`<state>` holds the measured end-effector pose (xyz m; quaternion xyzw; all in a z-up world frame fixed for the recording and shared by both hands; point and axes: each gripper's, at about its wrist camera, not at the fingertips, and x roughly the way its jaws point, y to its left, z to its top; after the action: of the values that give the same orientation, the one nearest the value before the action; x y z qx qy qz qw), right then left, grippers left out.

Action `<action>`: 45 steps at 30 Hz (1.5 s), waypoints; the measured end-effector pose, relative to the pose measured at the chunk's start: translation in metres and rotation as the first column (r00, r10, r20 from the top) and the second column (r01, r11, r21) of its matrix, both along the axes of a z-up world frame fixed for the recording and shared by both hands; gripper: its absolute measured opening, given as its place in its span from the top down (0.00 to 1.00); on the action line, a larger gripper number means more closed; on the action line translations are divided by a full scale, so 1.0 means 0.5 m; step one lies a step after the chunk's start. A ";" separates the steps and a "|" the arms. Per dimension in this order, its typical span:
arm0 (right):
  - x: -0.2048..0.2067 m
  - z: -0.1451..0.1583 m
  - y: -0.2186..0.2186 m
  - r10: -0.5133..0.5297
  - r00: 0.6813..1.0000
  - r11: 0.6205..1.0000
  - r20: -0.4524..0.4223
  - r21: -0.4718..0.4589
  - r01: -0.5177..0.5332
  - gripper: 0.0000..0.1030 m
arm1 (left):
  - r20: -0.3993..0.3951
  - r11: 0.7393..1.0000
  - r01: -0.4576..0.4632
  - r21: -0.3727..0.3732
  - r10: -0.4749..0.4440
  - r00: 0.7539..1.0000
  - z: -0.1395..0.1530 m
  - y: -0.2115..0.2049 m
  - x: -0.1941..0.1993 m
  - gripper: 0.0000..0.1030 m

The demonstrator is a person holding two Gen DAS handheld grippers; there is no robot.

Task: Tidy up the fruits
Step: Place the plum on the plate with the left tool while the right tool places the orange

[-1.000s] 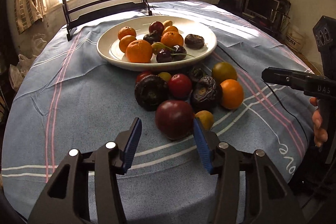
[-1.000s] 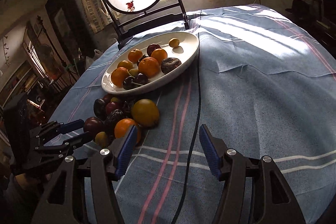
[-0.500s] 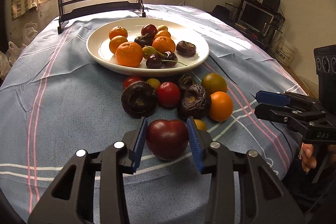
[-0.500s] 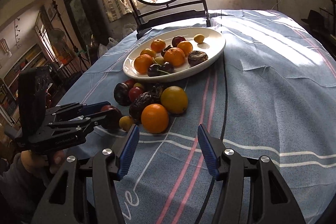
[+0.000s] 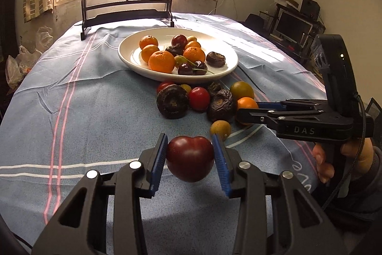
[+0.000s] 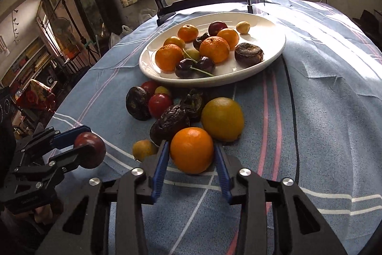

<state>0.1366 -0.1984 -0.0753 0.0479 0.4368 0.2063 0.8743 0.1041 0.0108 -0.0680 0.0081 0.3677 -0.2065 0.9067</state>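
Note:
My left gripper [image 5: 189, 154] is shut on a dark red plum [image 5: 190, 161] and holds it above the blue cloth; it also shows in the right wrist view [image 6: 89, 152]. My right gripper [image 6: 192, 159] has its jaws around an orange [image 6: 191, 149] that rests on the cloth, the blue pads close to its sides. A white plate [image 5: 129, 56] further back holds several oranges, dark fruits and cherries. A loose pile of fruit [image 5: 198, 99] lies on the cloth in front of the plate.
A small yellow fruit [image 5: 220, 129] lies just ahead of my left gripper. A yellow-green citrus [image 6: 222, 119] sits behind the orange. A black chair [image 5: 129, 8] stands at the table's far edge. A black cable [image 6: 292, 111] runs across the cloth at right.
My left gripper closed on the plum and lifted it off the cloth. My right gripper moved forward and left, and its jaws closed in around the orange.

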 end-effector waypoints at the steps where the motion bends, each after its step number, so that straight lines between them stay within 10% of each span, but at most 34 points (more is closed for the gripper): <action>1: -0.003 0.001 -0.002 0.000 1.000 1.000 0.006 -0.001 0.000 0.64 | 0.001 1.000 0.001 -0.001 -0.001 1.000 0.001 0.001 -0.001 0.64; 17: -0.044 0.103 -0.115 -0.062 0.991 0.992 0.120 0.113 0.048 0.64 | 0.064 0.999 0.001 -0.038 0.001 0.998 0.060 -0.009 0.013 0.63; 35: 0.304 0.103 -0.099 -0.172 0.979 0.980 0.111 0.115 0.160 0.55 | -0.045 0.999 -0.030 -0.033 0.028 0.999 0.060 -0.096 0.386 0.62; 37: 0.291 0.114 -0.100 -0.172 0.974 0.980 0.147 0.130 0.154 0.40 | -0.045 0.998 -0.048 -0.031 0.047 0.998 0.061 -0.088 0.387 0.62; 41: 0.216 0.139 -0.091 -0.128 0.968 0.991 0.216 0.072 0.115 0.40 | 0.036 0.996 -0.054 -0.072 0.056 0.998 0.110 -0.053 0.318 0.33; 45: 0.124 0.129 -0.111 -0.132 0.972 0.991 0.197 0.060 0.122 0.40 | 0.079 0.998 -0.021 -0.063 0.026 0.997 0.129 -0.032 0.207 0.30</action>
<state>0.1988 -0.2539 -0.0107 0.0755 0.3374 0.1641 0.9239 0.2077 -0.0051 -0.0033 -0.0164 0.3249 -0.2068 0.9227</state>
